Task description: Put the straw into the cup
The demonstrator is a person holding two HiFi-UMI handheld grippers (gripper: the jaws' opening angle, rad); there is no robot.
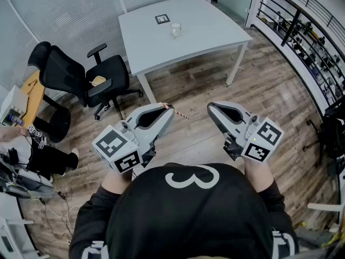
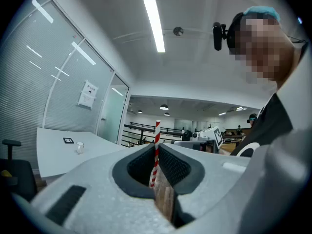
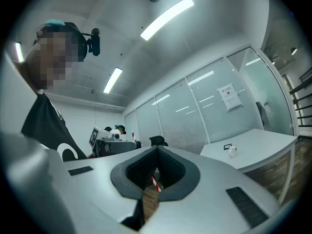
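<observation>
Fingers of the left gripper (image 1: 166, 112) are clenched on the red-and-white straw (image 2: 156, 135), while those of the right gripper (image 1: 211, 108) are pressed together. A short striped bit shows in the hollow behind them, and I cannot tell whether they pinch it. Both tools are held level in front of the person. The white counter (image 1: 205, 20) fills the 12 o'clock part of the head view, well apart from the grippers, so the person probably has to walk up to it first. A black office chair (image 1: 81, 77) stands at 10 o'clock. The small cup (image 1: 176, 29) sits on the counter just beside a marker card (image 1: 162, 19). The straw is pinched partway along, leaving a free end past the tips, probably so that end can drop into the cup.
</observation>
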